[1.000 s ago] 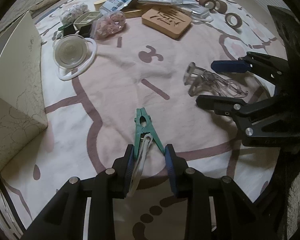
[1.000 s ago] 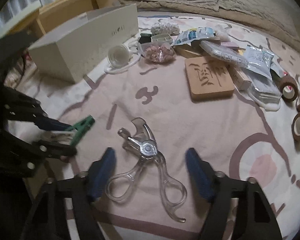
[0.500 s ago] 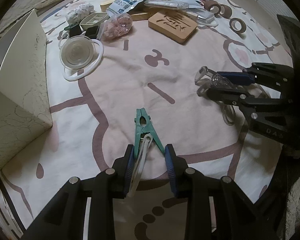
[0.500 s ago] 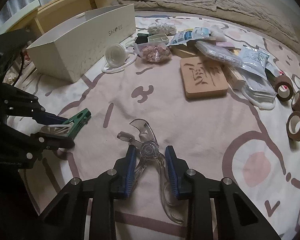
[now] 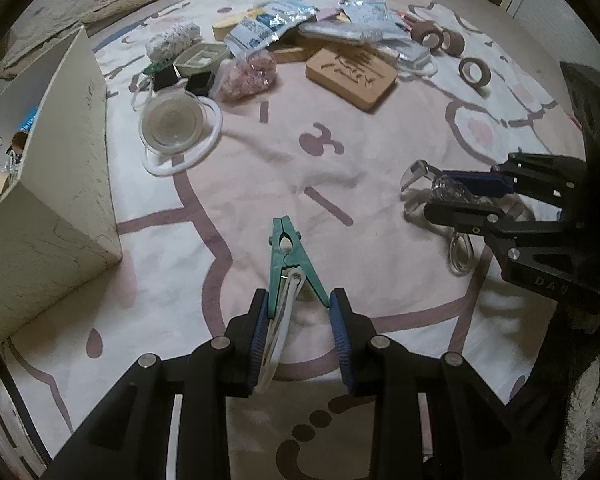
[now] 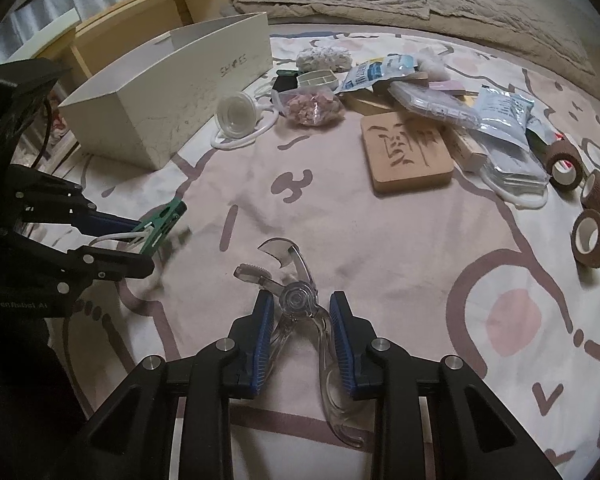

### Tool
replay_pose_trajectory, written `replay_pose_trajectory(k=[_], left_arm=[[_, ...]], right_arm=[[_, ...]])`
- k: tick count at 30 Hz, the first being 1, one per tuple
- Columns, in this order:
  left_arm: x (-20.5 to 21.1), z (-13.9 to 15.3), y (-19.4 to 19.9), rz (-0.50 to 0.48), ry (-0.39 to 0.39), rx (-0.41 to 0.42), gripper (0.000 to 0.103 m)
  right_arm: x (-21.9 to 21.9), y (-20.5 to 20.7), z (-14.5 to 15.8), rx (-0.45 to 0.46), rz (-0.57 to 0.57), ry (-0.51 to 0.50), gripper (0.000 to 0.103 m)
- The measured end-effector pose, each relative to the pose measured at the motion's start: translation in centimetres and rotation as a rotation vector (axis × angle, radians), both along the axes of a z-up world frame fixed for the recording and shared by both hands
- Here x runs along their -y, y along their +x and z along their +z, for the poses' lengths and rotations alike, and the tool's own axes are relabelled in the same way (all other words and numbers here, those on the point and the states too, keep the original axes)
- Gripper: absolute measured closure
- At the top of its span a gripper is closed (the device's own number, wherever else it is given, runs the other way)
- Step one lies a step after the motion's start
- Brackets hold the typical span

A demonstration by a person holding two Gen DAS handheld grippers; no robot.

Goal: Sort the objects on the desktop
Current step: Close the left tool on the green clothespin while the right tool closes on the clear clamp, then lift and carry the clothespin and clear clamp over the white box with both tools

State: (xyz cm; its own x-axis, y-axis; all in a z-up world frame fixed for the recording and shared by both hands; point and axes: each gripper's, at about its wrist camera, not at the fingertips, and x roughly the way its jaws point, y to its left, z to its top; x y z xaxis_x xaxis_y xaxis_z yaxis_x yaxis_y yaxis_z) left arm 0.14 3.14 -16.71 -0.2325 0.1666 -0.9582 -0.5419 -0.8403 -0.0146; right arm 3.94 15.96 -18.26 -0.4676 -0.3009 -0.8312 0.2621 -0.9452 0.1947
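Green clothespin [image 5: 290, 258] (left gripper [image 5: 300, 312]), clear tool [image 6: 300, 304] (right gripper [image 6: 300, 314])

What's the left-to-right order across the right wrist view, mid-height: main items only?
Left claw holding the green clip → white box → clear round lid → bag of pink bits → carved wooden block → brown tape rolls.

A green clothespin [image 5: 288, 256] with a white loop is clamped between the left hand-held gripper [image 5: 300, 320] pads. A clear plastic tool [image 5: 440, 196] is gripped by the right hand-held gripper [image 5: 466, 198]. A white box [image 5: 56, 196] is seen at left on the bedsheet [image 5: 360, 152].
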Motion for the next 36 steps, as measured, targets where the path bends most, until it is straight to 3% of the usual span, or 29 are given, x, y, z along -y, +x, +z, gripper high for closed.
replay_pose_trajectory(k=[14, 21, 26, 36], left_arm=[[1.6, 4.3, -1.2, 0.052, 0.067, -0.104, 0.072], [2.9, 8.0, -1.9, 0.076, 0.127, -0.190, 0.072], [4.7, 10.6, -3.1, 0.136, 0.171, -0.256, 0.072], [9.4, 13.6, -6.9, 0.300, 0.177, -0.374, 0.072]], right_arm=[[-0.7, -1.1, 3.7, -0.080, -0.038, -0.074, 0.073], [-0.4, -2.8, 6.9, -0.153, 0.016, -0.112, 0.073], [0.7, -4.8, 8.9, -0.191, 0.067, -0.121, 0.073], [4.7, -8.7, 11.2, -0.259, 0.183, -0.122, 0.073]])
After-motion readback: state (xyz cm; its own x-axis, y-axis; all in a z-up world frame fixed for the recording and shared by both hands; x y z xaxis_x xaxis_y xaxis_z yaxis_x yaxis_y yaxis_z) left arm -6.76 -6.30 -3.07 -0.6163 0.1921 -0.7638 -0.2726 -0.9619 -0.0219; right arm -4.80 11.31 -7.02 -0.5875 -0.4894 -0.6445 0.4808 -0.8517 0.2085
